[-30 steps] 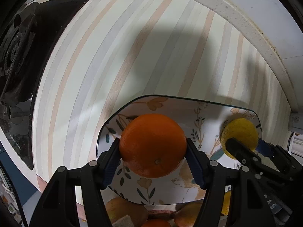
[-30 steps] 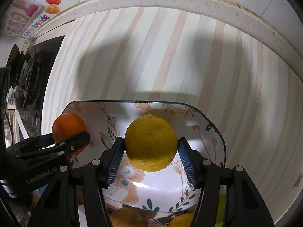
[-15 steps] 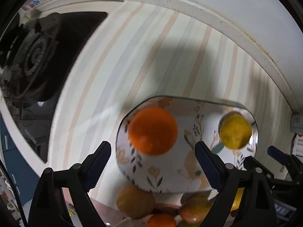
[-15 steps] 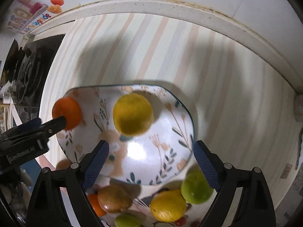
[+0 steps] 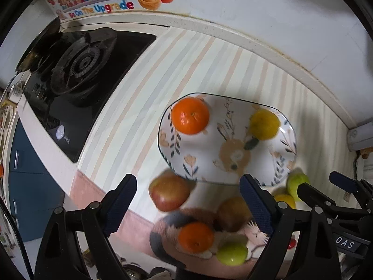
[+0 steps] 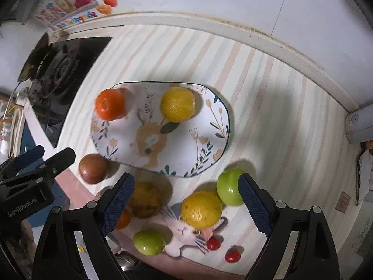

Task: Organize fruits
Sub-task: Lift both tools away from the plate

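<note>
On the striped tabletop (image 6: 268,93), a floral plate (image 6: 209,144) carries an orange (image 6: 110,107) at its left and a yellow citrus fruit (image 6: 178,104) toward its right, well apart from each other. Both tools are seen released, pointing steeply down above the near edge of the plate: the jaws of the left tool (image 5: 187,206) and of the right tool (image 6: 186,204) have just been opening, and nothing is pressed between either pair. Loose fruit is left lying on the near side of the plate, beneath and between the fingers. A second yellow fruit (image 6: 201,209) and a green apple (image 6: 229,190) are framed by the right tool, the apple just beside its right finger; a reddish apple (image 5: 169,193), a brown round fruit (image 5: 234,213) and a small orange (image 5: 195,236) fall under the left tool. The fruits are round (no long axis has to be matched), smooth and slightly blurred. Another green fruit (image 6: 149,242) and two small red ones (image 6: 213,243) are seen nearest the camera, on a cat-printed mat (image 6: 184,231). The next pick is judged nearest the right tool: the yellow fruit directly below.
</note>
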`<control>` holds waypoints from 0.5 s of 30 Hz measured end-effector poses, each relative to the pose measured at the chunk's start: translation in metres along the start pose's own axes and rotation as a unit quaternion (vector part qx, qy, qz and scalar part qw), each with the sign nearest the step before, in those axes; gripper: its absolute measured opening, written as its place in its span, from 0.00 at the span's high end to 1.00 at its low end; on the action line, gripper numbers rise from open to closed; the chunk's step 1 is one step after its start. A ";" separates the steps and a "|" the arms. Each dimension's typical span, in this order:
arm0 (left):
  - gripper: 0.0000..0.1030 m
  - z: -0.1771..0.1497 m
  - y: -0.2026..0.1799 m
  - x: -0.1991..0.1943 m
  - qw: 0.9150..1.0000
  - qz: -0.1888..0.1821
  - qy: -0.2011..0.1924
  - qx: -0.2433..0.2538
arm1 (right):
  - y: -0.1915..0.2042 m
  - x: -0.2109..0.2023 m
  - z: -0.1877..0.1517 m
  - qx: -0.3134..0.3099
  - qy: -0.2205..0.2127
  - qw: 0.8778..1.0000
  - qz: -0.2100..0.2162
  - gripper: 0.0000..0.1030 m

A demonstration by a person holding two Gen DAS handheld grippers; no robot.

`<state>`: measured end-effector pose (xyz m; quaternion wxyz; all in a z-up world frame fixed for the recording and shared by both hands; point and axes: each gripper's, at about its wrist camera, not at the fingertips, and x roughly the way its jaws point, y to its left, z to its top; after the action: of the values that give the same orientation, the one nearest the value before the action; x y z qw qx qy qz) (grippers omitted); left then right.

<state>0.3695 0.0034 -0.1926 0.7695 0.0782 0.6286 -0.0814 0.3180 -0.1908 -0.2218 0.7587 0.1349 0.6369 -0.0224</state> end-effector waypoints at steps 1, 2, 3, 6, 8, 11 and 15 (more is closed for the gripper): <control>0.12 -0.006 -0.001 -0.006 1.000 -0.002 -0.004 -0.002 | 0.001 -0.007 -0.004 -0.003 -0.005 1.000 0.001 0.10; 0.12 -0.010 -0.002 -0.013 1.000 -0.002 -0.008 -0.002 | 0.002 -0.013 -0.008 -0.005 -0.011 1.000 0.001 0.10; 0.12 -0.014 -0.002 -0.019 1.000 -0.003 -0.016 -0.002 | 0.002 -0.020 -0.013 -0.008 -0.017 1.000 0.003 0.10; 0.12 -0.026 -0.002 -0.039 0.999 -0.005 -0.031 -0.007 | 0.002 -0.037 -0.024 -0.015 -0.029 0.999 0.006 0.10; 0.12 -0.035 -0.003 -0.053 0.999 -0.007 -0.042 -0.007 | 0.003 -0.049 -0.034 -0.021 -0.038 0.999 0.009 0.10; 0.12 -0.047 -0.003 -0.070 0.998 -0.007 -0.056 -0.007 | 0.003 -0.065 -0.046 -0.027 -0.048 0.998 0.016 0.10; 0.12 -0.062 -0.002 -0.086 0.998 -0.014 -0.064 -0.012 | 0.003 -0.089 -0.060 -0.037 -0.067 0.997 0.020 0.10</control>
<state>0.2925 0.0176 -0.1202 0.8078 0.0548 0.5800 -0.0896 0.2442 -0.1857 -0.1437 0.8044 0.1171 0.5823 0.0072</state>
